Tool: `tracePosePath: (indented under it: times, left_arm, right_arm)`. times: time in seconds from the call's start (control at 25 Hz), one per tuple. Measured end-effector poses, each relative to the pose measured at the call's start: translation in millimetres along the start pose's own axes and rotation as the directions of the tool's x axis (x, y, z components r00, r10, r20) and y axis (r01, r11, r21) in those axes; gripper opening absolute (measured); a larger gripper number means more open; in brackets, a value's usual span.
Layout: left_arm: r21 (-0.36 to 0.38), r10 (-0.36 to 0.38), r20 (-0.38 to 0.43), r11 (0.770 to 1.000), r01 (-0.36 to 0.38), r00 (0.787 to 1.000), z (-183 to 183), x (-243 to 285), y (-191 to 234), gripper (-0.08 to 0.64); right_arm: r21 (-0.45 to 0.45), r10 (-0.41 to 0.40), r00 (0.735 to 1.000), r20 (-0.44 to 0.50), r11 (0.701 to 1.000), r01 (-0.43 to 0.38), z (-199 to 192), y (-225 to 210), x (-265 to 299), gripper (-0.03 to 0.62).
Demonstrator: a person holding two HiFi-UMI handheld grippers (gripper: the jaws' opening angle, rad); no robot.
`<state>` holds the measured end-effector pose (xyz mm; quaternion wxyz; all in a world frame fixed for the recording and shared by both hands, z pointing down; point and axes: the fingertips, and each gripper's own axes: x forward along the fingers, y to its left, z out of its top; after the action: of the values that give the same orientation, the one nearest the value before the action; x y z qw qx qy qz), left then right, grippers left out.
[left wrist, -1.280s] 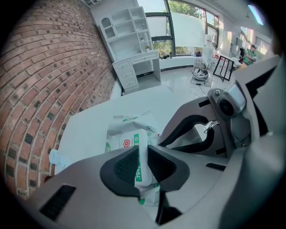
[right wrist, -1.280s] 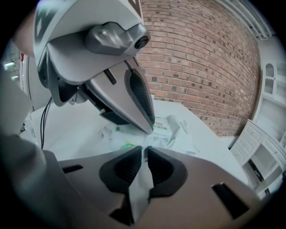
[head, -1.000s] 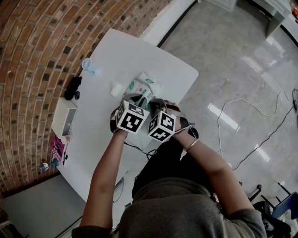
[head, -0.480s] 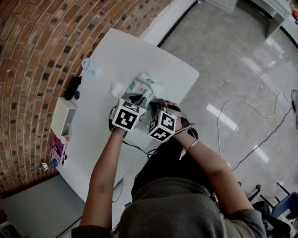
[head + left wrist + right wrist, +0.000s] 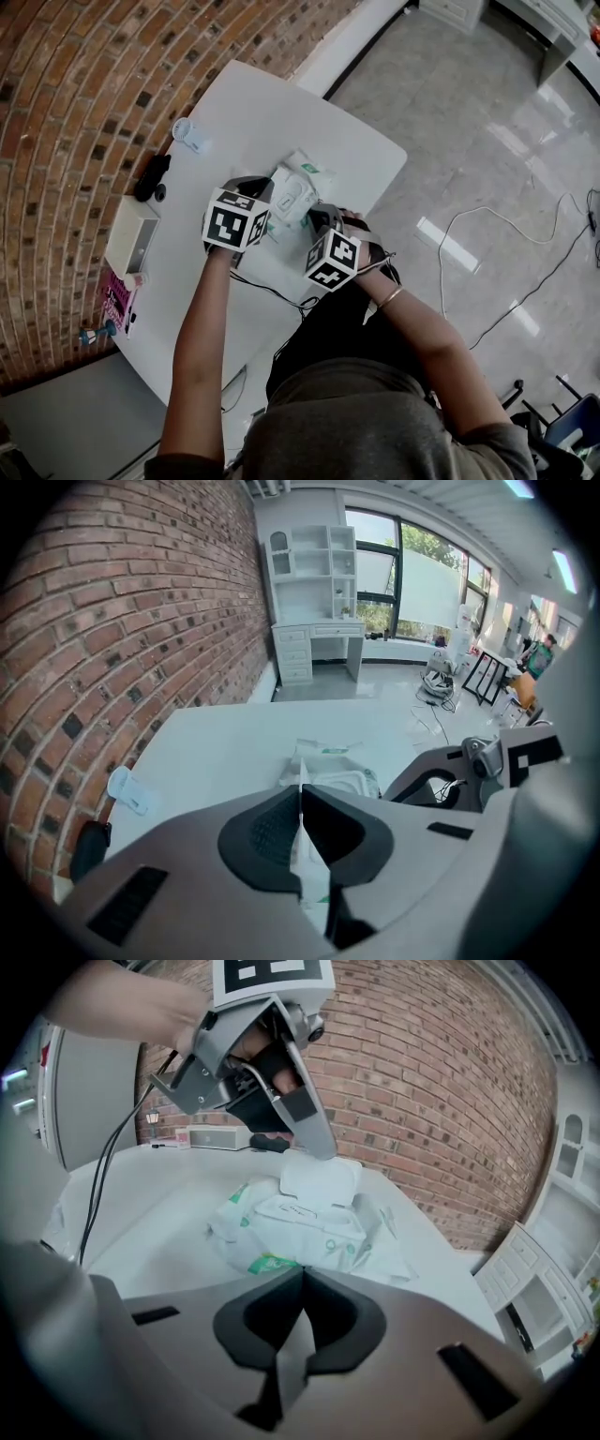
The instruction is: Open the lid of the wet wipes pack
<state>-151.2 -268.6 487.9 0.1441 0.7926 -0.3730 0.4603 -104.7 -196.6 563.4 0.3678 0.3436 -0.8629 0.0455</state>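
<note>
Half a second ago the two marker cubes sat side by side. Now the left tool [image 5: 300,797] has swung up and away towards the brick wall [image 5: 75,103], so its black-and-white marker cube [image 5: 236,220] stands clear of the right one. The white plastic flip lid [image 5: 319,1176] has come up with it. The lid stands raised off the soft white-and-green wet wipes pack [image 5: 300,1227] and tilts back towards the wall.

The left tool's jaws are pinched on the free edge of the lid, which shows edge-on between them as a thin white strip. The right tool [image 5: 302,1277] lies low at the pack's near edge, its jaws together on the wrapper there. The pack rests near the middle of the white tabletop [image 5: 244,112]. The left forearm [image 5: 202,347] reaches straight forward, and the right arm is bent in from the side.
</note>
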Motion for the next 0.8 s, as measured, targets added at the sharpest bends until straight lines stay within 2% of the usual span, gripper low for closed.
tracePosePath:
  times: [0.36,0.8]
  left_arm:
    - [-0.089,0.012,0.012,0.996,-0.011,1.0,-3,8,22,0.031]
    - [-0.148,-0.001,-0.015,0.989,-0.002,1.0,-11,27,42,0.043]
  right_arm:
    - [0.0,-0.001,1.0,0.0,1.0,0.001,0,-1,-1,0.006]
    - [0.002,-0.001,1.0,0.0,1.0,0.001,1,0,0,0.006]
